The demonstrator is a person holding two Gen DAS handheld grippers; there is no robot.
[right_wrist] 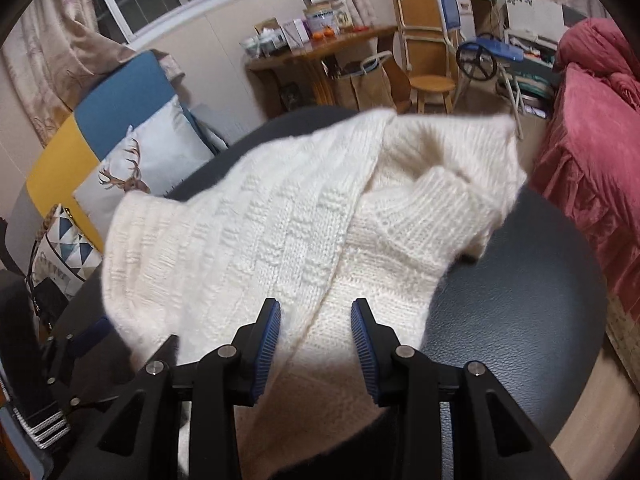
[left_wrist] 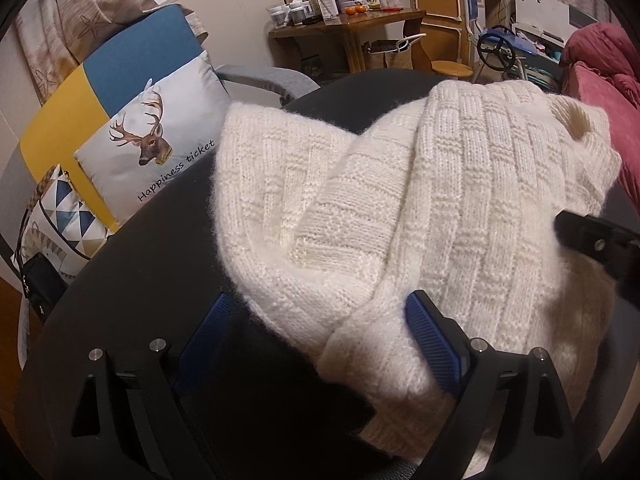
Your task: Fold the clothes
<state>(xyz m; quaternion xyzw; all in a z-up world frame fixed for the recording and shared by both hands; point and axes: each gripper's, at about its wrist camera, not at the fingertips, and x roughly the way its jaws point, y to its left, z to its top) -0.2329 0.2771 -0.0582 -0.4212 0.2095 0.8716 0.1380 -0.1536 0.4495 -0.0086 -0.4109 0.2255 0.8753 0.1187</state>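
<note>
I find the cream knitted sweater (left_wrist: 400, 208) lying in a loose, partly folded heap on the round black table (left_wrist: 140, 280), covering most of its far and right portions. One sleeve lies diagonally across the body of the garment, and its ribbed cuff (right_wrist: 436, 208) shows in the right wrist view.

My left gripper (left_wrist: 316, 344) has its jaws spread wide. The near hem of the sweater lies between the blue pads; the right pad touches the knit, the left pad stands clear of it over bare table. I see nothing clamped.

My right gripper (right_wrist: 316, 340) is parted to a moderate gap and sits over the near edge of the sweater, with fabric lying between and beneath the pads. I cannot tell whether the pads press on it; it is not pinched.

Surroundings: an armchair (left_wrist: 120, 64) in blue and yellow stands just beyond the table's left edge, bearing a deer-print cushion (left_wrist: 152, 140) and a triangle-pattern cushion (left_wrist: 64, 216). A wooden side table (left_wrist: 348, 28) crowded with jars and boxes stands well behind, with a wooden chair (left_wrist: 444, 40) beside it. A red bedspread (right_wrist: 592, 152) hangs close to the table's right side. Curtains (left_wrist: 52, 20) frame a window at upper left.
</note>
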